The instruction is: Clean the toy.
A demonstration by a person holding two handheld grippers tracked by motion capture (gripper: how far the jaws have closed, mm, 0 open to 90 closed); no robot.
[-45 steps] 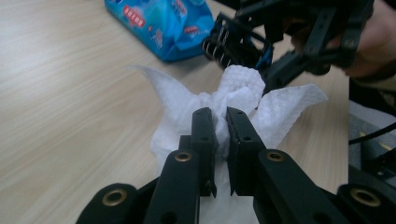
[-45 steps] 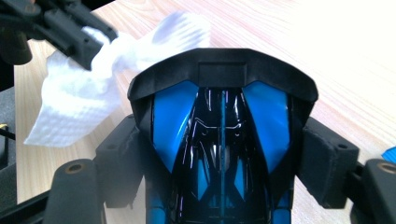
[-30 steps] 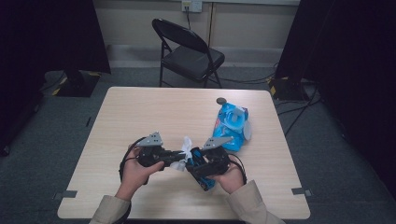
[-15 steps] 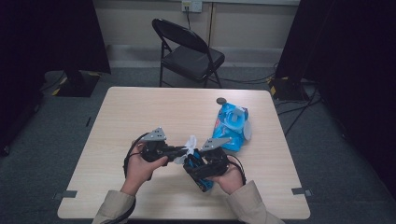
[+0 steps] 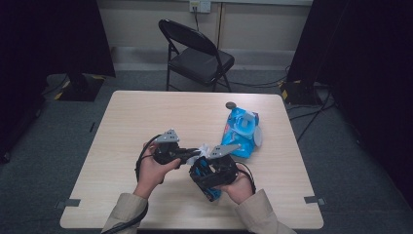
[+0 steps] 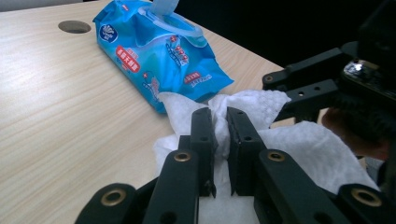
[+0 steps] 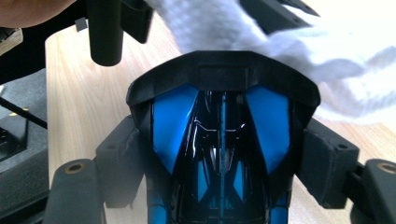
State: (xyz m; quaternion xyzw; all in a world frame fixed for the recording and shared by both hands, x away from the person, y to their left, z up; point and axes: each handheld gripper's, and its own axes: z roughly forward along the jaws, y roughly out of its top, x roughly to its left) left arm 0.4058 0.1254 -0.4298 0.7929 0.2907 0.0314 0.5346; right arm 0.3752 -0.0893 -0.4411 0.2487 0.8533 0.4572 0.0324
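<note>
My left gripper view shows my left claw [image 6: 220, 140] pinching the white wipe [image 6: 243, 105], the blue wipes pack [image 6: 159, 51] beyond its tips. My right claw [image 7: 224, 154] clamps a blue-and-black toy car [image 7: 224, 140], the wipe draped just ahead.

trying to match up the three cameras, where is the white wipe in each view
High view: the white wipe is at table centre, between the two grippers, just left of the blue wipes pack.
Left gripper view: lower centre to right, pinched between the left gripper jaws, below the pack.
Right gripper view: along the top, centre to right, beyond the blue and black toy car that the right gripper holds.
Shared landmark: the wooden table.
</note>
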